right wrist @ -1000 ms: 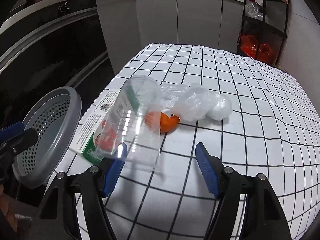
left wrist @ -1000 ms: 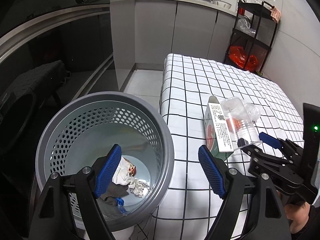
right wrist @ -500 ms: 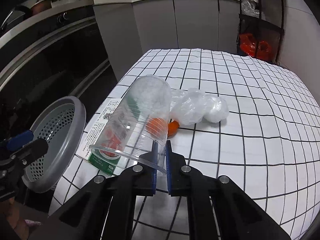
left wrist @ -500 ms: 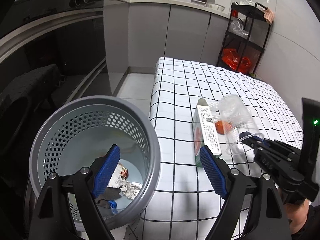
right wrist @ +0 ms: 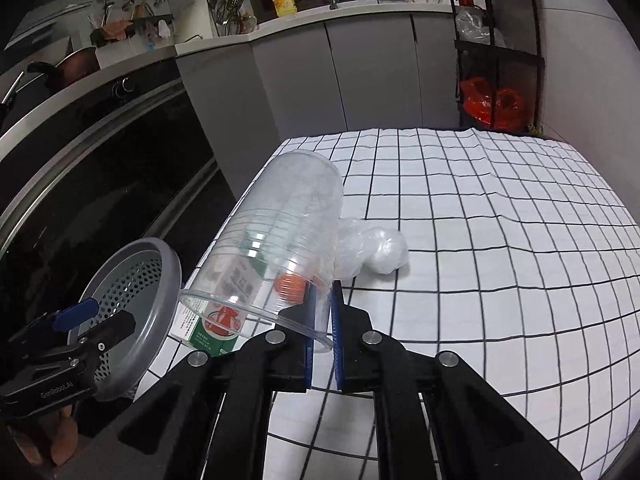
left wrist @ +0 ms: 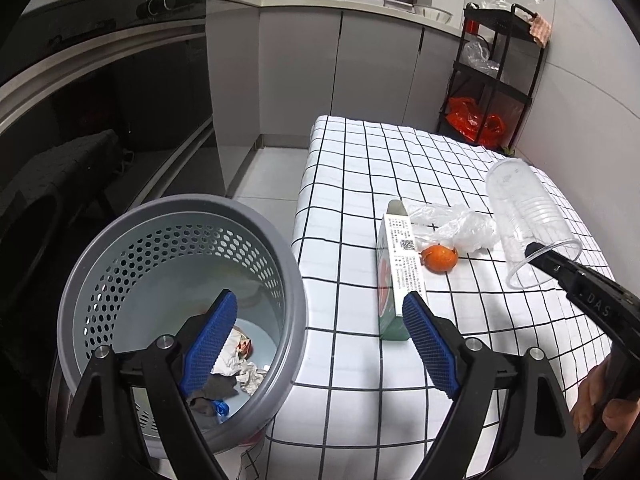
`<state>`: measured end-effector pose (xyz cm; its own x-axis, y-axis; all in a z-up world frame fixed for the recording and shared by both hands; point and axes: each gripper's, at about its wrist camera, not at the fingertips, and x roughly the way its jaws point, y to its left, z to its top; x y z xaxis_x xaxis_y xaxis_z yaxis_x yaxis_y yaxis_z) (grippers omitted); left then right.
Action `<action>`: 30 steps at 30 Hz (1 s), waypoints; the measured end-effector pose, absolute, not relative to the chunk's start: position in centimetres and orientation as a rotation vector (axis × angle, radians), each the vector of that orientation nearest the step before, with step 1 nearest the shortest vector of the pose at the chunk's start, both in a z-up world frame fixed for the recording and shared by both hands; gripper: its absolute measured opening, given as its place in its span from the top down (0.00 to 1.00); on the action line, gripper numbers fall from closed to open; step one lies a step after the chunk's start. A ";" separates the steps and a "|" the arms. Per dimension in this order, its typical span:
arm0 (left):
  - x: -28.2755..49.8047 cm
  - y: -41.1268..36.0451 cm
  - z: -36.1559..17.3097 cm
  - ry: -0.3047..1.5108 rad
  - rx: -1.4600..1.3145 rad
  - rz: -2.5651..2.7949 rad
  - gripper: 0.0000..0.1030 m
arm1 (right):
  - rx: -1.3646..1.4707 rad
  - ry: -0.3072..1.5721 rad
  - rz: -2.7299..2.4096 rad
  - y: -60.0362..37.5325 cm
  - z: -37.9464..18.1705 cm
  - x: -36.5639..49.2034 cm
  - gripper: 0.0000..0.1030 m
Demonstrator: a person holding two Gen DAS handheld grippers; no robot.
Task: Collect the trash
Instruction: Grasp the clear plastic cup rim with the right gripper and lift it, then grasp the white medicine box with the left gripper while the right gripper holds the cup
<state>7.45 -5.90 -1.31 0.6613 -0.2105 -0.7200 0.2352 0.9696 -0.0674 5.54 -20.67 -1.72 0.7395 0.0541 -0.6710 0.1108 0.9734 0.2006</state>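
My right gripper is shut on the rim of a clear plastic cup, which hangs tilted above the checked table. In the left wrist view the cup is at the right, pinched by the right gripper. A green-and-white carton, an orange peel and a crumpled clear bag lie on the cloth. My left gripper hovers over the near rim of the grey perforated basket. Its jaws are opening and the pads touch nothing. Paper scraps lie in the basket.
A black shelf cart with a red bag stands at the table's far right corner. Grey cabinets line the back and a dark oven front runs along the left. A person's hand holds the right gripper.
The right gripper closed on the cup's rim and raised it off the table, uncovering the peel and the bag. The left gripper's jaws stand slightly wider.
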 end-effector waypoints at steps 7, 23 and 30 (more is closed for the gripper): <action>8.0 -8.6 -1.7 0.823 0.102 -0.273 0.13 | 0.288 0.714 -0.048 -22.6 -0.8 5.4 0.93; 11.6 -14.5 -5.5 0.904 0.210 -0.264 0.13 | 0.384 0.686 -0.060 -25.2 0.3 5.1 0.93; 11.8 -14.6 -5.9 0.937 0.182 -0.300 0.58 | 0.382 0.696 -0.053 -25.1 0.3 5.3 0.93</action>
<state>11.76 -14.62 -5.94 0.5552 -0.1743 -0.8132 0.3312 0.9432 0.0240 5.30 -25.12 0.26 0.7689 0.0784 -0.6345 0.1740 0.9293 0.3257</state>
